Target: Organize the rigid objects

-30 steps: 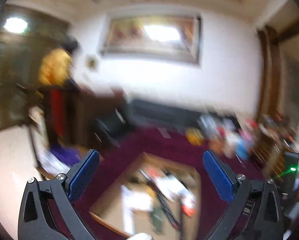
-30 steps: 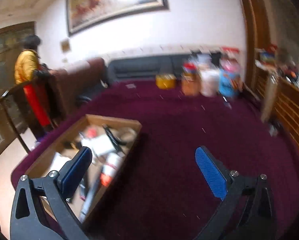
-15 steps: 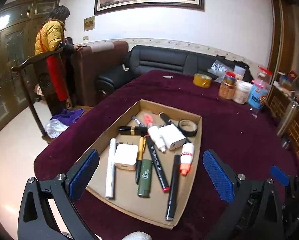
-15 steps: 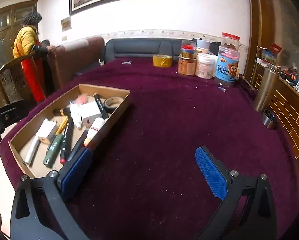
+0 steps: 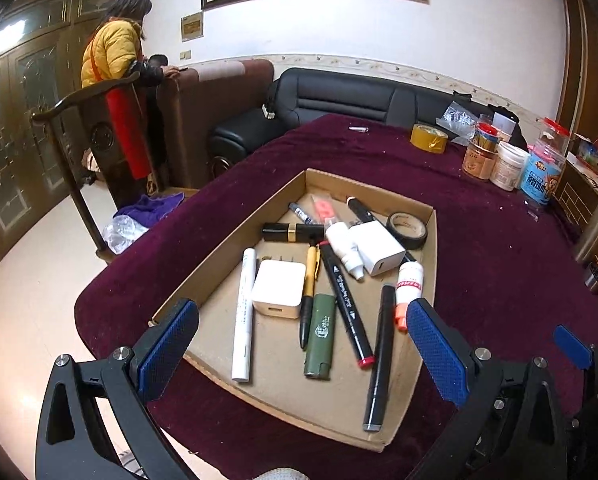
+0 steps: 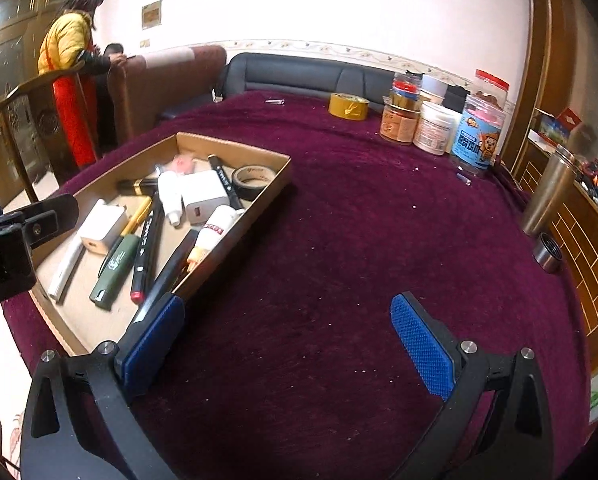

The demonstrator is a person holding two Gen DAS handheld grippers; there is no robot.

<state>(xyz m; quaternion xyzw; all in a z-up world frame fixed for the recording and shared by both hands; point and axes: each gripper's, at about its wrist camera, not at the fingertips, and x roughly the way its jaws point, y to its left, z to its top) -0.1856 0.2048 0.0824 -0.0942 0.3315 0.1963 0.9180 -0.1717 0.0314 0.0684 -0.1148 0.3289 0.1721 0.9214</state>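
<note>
A shallow cardboard tray lies on the maroon tablecloth. It holds several rigid items: two white chargers, black markers, a green lighter, a white tube, a tape roll and a glue bottle. My left gripper is open and empty, above the tray's near end. My right gripper is open and empty over bare cloth, right of the tray.
Jars and a yellow tape roll stand at the table's far side. A steel flask and its cap are at the right edge. A person in yellow stands by a sofa at left.
Both cameras swung down from the room to the table and steadied. The tray and its contents came into sharp view. Both grippers stayed open.
</note>
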